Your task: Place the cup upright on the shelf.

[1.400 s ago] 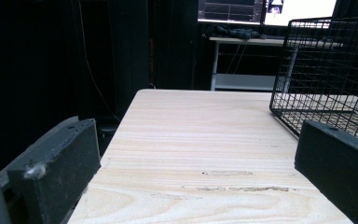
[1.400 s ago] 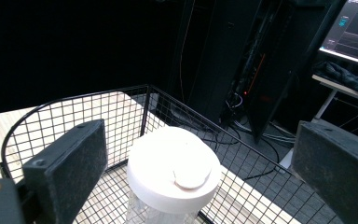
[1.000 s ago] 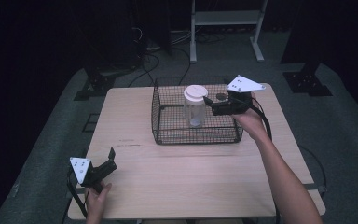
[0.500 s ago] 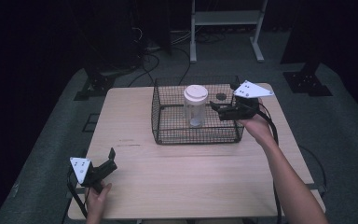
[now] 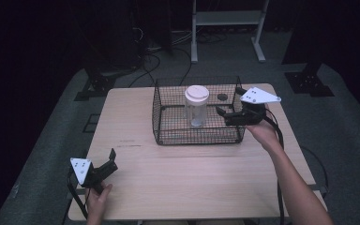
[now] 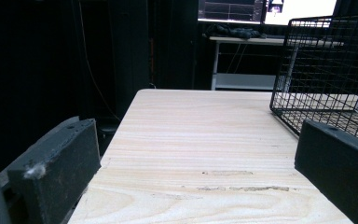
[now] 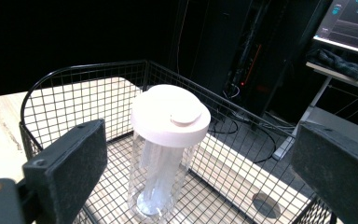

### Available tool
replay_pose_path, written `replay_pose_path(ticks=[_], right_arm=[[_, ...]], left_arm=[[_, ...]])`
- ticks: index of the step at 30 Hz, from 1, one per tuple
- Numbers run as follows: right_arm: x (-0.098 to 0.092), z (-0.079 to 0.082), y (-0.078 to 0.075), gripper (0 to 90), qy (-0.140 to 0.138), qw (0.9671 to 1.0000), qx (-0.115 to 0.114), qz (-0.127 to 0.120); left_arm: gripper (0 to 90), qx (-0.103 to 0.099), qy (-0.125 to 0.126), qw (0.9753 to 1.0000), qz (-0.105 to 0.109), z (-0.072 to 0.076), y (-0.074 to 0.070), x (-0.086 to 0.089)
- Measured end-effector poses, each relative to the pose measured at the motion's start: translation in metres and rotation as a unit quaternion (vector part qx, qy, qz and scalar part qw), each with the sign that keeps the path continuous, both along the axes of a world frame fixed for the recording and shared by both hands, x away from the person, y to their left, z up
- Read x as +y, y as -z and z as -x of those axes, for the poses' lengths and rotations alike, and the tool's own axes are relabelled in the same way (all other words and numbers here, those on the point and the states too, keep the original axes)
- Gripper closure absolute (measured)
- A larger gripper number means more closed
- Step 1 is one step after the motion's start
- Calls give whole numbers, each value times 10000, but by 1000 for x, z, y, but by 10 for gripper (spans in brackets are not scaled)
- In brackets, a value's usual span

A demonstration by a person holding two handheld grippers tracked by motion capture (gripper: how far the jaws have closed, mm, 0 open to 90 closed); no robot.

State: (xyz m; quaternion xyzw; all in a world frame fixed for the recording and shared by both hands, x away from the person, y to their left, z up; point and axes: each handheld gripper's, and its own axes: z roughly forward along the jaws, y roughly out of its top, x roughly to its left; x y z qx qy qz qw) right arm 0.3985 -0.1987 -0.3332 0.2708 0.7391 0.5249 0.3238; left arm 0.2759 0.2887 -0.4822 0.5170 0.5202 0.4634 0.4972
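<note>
Table is carrying a wire basket at its far side. Clear jar with white lid is standing upright inside the basket, mid-floor. Right gripper is hovering at the basket's right wall, jaws spread wide, aiming at the jar, not touching. Left gripper is idling well in front of the basket, jaws spread, empty. Risk: jaws are snagging the wire rim or nudging the tall jar over.
</note>
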Motion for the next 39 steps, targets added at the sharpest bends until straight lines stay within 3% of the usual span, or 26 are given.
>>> replay_pose_path(ticks=[13,39], right_arm=[[-9,13,3,31,5,10000,-24,21],[-18,40,26,35,-81,9999,80,63]], left_arm=[[0,0,-7,10000,10,0,0,0],[0,11,-5,10000,-24,0,0,0]])
